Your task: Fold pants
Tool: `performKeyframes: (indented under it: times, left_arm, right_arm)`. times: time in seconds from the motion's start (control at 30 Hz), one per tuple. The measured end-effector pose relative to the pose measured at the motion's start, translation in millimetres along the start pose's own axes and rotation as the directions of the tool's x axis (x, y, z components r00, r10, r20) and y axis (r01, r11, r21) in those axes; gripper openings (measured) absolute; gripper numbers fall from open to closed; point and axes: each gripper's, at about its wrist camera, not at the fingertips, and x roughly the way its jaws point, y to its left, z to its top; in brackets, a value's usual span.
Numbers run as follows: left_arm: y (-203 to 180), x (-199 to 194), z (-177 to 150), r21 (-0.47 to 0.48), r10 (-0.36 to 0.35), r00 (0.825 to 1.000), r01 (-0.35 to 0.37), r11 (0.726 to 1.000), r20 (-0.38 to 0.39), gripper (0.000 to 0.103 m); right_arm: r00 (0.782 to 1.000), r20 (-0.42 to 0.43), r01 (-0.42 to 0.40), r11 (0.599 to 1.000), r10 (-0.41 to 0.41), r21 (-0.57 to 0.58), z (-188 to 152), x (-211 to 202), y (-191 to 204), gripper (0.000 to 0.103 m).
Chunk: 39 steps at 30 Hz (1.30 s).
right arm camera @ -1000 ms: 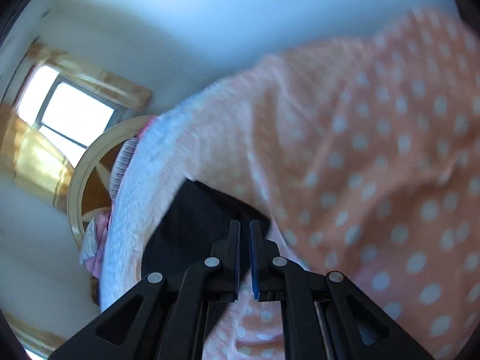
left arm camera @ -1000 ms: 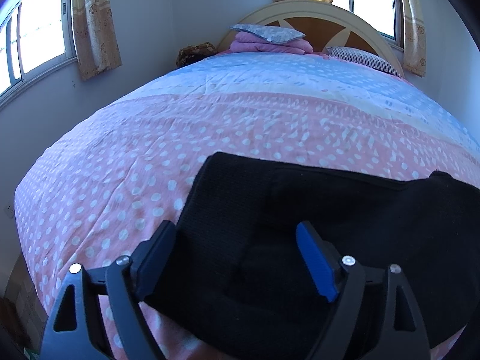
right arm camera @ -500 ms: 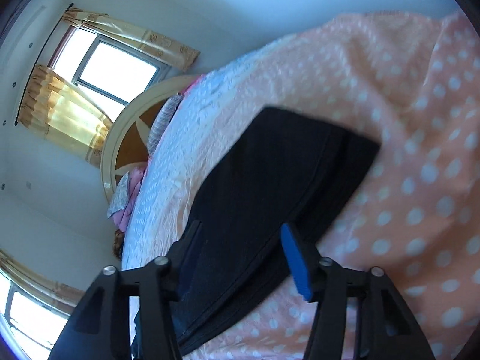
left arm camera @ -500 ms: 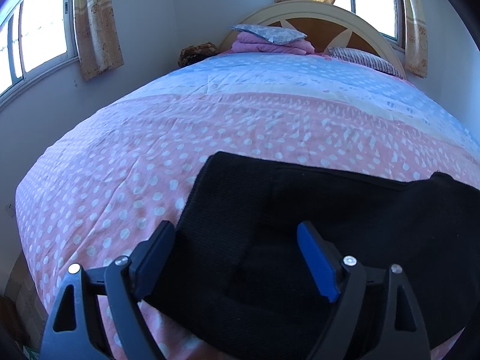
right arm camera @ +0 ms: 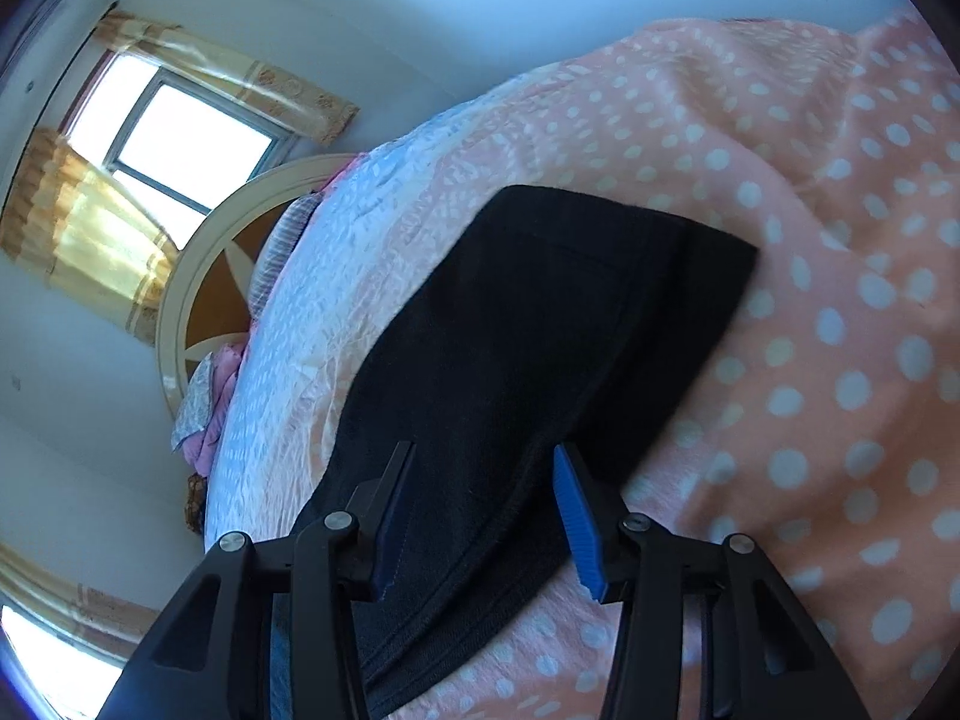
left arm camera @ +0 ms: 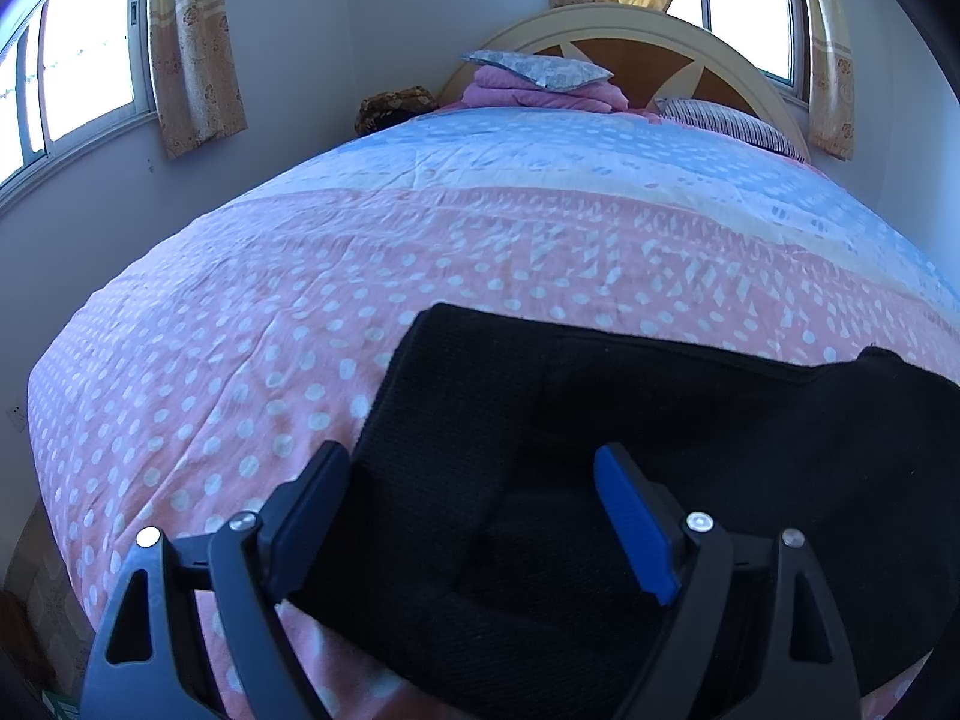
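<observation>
Here, black pants [left arm camera: 690, 480] lie folded flat on a polka-dot bed [left arm camera: 300, 300], at its foot, far from the headboard [left arm camera: 660, 36]. The left tool [left arm camera: 474, 510] and right tool [right arm camera: 480, 516] hover above the pants, both spread wide and empty, seemingly ready for another fold.

A bed [left arm camera: 420, 252] with pink polka-dot quilt carries folded black pants [left arm camera: 690, 450], pillows [left arm camera: 720, 123] at its headboard.
</observation>
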Motion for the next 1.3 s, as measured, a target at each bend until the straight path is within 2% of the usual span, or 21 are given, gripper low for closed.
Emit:
performKeyframes:
  times: [0.1, 0.17, 0.3, 0.4, 0.5, 0.57, 0.6, 0.77, 0.97, 1.07, 1.2, 1.27, 1.3]
  left_arm:
    - [-0.1, -0.2, 0.5, 0.002, 0.003, 1.000, -0.003, 1.000, -0.001, 0.087]
    - [0.0, -0.3, 0.6, 0.001, 0.002, 1.000, -0.002, 1.000, -0.001, 0.087]
    - [0.4, -0.5, 0.8, 0.000, -0.001, 1.000, 0.001, 1.000, 0.000, 0.087]
    - [0.6, -0.4, 0.7, -0.002, -0.003, 1.000, 0.003, 1.000, 0.001, 0.087]
    - [0.9, -0.5, 0.4, -0.002, -0.003, 1.000, 0.003, 1.000, 0.000, 0.087]
    - [0.8, -0.5, 0.4, -0.004, -0.004, 1.000, 0.004, 1.000, 0.000, 0.087]
    - [0.8, -0.5, 0.2, -0.004, -0.005, 1.000, 0.005, 1.000, 0.000, 0.087]
    - [0.7, -0.4, 0.2, -0.003, -0.003, 1.000, 0.003, 1.000, -0.003, 0.087]
    - [1.3, 1.1, 1.5, -0.006, -0.010, 1.000, 0.010, 1.000, -0.013, 0.088]
    - [1.5, 1.5, 2.4, -0.006, -0.011, 1.000, 0.011, 1.000, -0.017, 0.088]
    - [2.1, -4.7, 3.9, 0.005, -0.016, 1.000, 0.016, 1.000, -0.009, 0.088]
    - [-0.7, -14.2, 4.2, 0.022, -0.029, 1.000, 0.029, 0.999, -0.011, 0.088]
    - [-3.0, -20.8, 4.3, 0.029, -0.042, 0.999, 0.042, 0.999, -0.007, 0.088]
  right_arm:
    - [0.999, -0.031, 0.030, 1.000, -0.030, 0.006, -2.6, -4.1, -0.1, 0.048]
    - [0.998, -0.035, 0.042, 0.998, -0.043, -0.036, -4.0, 1.0, 4.3, 0.048]
    - [1.000, 0.019, -0.009, 0.998, 0.010, -0.062, 0.7, 10.0, 8.0, 0.048]
    - [0.998, 0.054, -0.034, 0.999, 0.036, -0.023, 3.3, 11.8, 3.8, 0.047]
    - [0.996, 0.082, -0.033, 0.999, 0.034, -0.021, -1.0, 10.9, 3.1, 0.045]
    - [0.996, 0.089, -0.006, 0.998, 0.012, -0.067, -2.5, 12.5, 6.6, 0.028]
    - [0.996, 0.084, 0.005, 0.997, 0.002, -0.081, -2.1, 13.9, 6.5, 0.006]
    - [0.998, 0.070, 0.006, 0.993, 0.003, -0.118, -2.7, 3.2, 3.9, 0.005]
    - [0.998, 0.041, 0.053, 0.992, -0.048, -0.112, -11.2, -10.6, -15.8, 0.005]
    - [0.995, 0.053, 0.091, 0.984, -0.083, -0.151, -14.6, -11.5, -14.9, 0.003]
    - [0.999, 0.008, 0.043, 0.994, -0.043, -0.103, -6.5, -8.3, -21.2, 0.005]
    - [0.996, -0.016, 0.082, 0.995, -0.084, -0.062, -1.4, -16.6, -25.5, 0.006]
    - [0.994, 0.009, 0.110, 0.993, -0.110, -0.042, 1.1, -27.3, -27.3, 0.006]
